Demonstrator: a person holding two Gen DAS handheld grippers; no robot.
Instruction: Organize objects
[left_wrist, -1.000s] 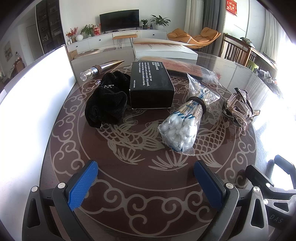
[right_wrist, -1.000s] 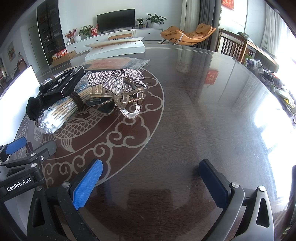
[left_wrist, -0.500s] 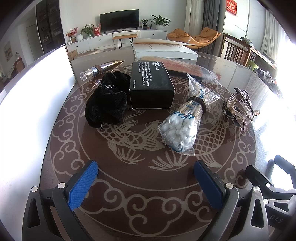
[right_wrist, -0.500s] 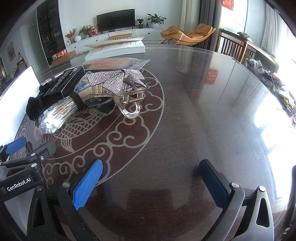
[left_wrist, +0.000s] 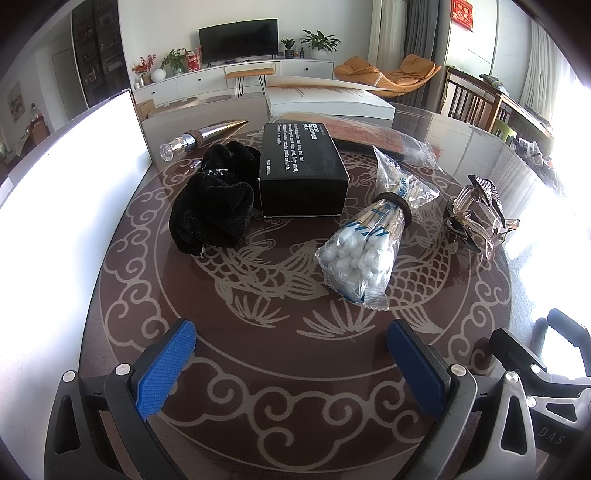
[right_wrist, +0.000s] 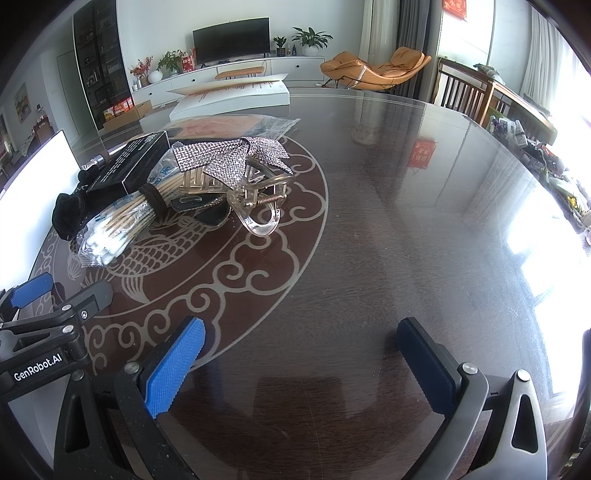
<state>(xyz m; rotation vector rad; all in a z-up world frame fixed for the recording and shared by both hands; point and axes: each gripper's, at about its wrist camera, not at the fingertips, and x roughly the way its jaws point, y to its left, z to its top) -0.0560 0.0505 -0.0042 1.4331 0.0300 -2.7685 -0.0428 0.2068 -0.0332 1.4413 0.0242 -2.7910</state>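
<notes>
Though perhaps metal, vial (left_wrist: 201, 138) left-view only.

1. The tabletop (left_wrist: 295, 354) is dark and glossy with a pale carp and cloud-scroll pattern; it spreads under and ahead of the claw.
2. A white panel (left_wrist: 66, 192) stands along the tabletop's edge, left of the claw.
3. A large white flat box (left_wrist: 328, 101) lies at the tabletop's far edge, straight ahead of the claw.
4. A dark television (right_wrist: 231, 35) sits on a long white cabinet (right_wrist: 229, 75) against the far wall, ahead.
5. Potted plants (right_wrist: 312, 37) stand on that cabinet, beside the television.
6. An orange lounge chair (right_wrist: 376, 68) is ahead and to the right.
7. Wooden chairs (left_wrist: 476, 103) stand at the right, well beyond the claw.
</notes>
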